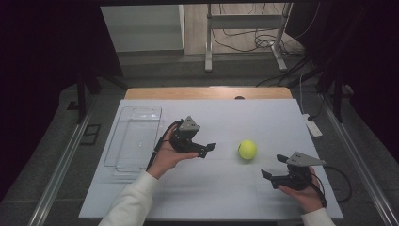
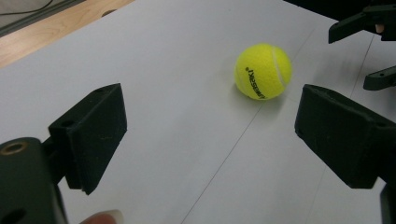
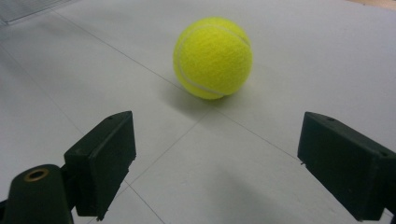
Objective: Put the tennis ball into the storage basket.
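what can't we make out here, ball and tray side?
- Tennis ball: print too small to read in the left gripper view; underside hidden by its own curve.
- Clear tray: contents uncertain in the high view, transparent and glary.
- Right tool: right jaw cut by the frame edge.

Table sheet (image 1: 221, 188) evenly lit from overhead, surroundings dark; close tongs slightly soft, ball (image 3: 213, 57) casts a faint shadow

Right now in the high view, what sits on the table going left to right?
Clear plastic tray → left gripper → tennis ball → right gripper → white power strip at the table's right edge.
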### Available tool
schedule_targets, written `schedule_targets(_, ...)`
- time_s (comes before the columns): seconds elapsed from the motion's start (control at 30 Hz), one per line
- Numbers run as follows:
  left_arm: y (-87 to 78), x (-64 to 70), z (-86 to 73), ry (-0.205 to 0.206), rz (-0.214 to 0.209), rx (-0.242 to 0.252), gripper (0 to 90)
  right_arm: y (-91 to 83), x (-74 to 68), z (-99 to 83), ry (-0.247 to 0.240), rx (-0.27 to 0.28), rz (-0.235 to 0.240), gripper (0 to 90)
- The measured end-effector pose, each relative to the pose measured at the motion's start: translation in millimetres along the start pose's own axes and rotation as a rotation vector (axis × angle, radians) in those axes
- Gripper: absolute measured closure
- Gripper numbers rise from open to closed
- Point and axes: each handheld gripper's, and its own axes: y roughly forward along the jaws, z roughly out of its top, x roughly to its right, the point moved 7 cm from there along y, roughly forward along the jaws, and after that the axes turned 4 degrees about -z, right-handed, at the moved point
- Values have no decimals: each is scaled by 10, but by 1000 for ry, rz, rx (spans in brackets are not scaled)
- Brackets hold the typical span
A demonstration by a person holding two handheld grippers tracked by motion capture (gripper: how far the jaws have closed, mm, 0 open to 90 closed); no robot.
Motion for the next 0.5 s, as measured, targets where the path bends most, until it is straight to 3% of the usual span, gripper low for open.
schedule_targets(0.5,109,-7,40,3,-10,-9,103,5,-3,-3,-2,-3,2,118)
